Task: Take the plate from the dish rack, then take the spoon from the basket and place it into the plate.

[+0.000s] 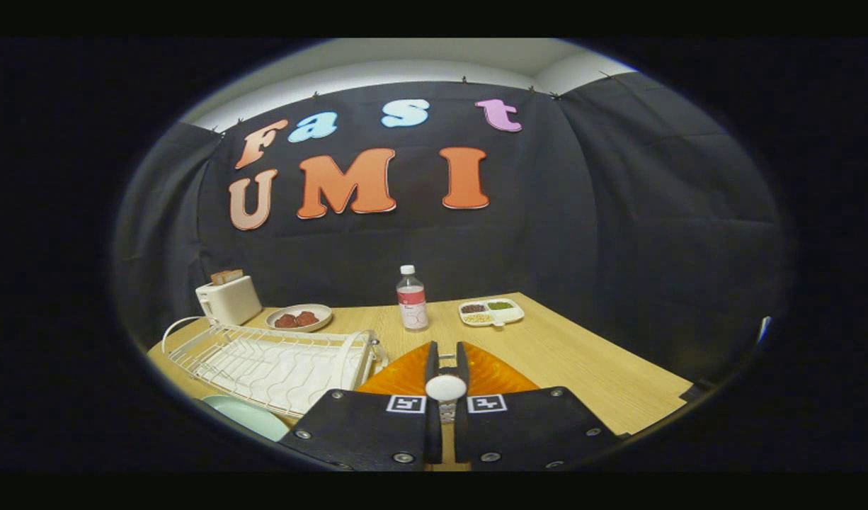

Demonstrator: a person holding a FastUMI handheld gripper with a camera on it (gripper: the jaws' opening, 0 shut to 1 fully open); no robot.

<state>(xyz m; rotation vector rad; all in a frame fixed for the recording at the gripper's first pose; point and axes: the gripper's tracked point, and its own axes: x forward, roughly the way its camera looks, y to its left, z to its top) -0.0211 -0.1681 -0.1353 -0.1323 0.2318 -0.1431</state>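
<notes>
Holding a white spoon [445,387] in my gripper [446,365], I have the two fingers drawn close together with the spoon pinched between them; its rounded white end faces back toward the camera, just behind the fingertips. The fingers press on it from both sides, so the grip is closed on the spoon.

Just under and ahead of the fingers lies an orange, ribbed, translucent basket [494,372], its curved rim showing on both sides of the fingers. It sits on the light wooden table [583,361].

Beside the basket, on its left, stands a white wire dish rack [278,361] with a white tray beneath its bars. Nearer to me than the rack, at its front corner, I see part of a pale green round plate [246,414] lying flat on the table, off the rack.

Beyond the fingers, a clear plastic bottle with a white cap and a red label [411,299] stands upright. Near it on the right is a white divided dish [490,312] with dark, green and pale foods in its sections. Beyond the rack there is a shallow beige bowl holding reddish-brown pieces [299,317], and beside that a white toaster with bread slices in its slots [229,297], against the black cloth wall.
</notes>
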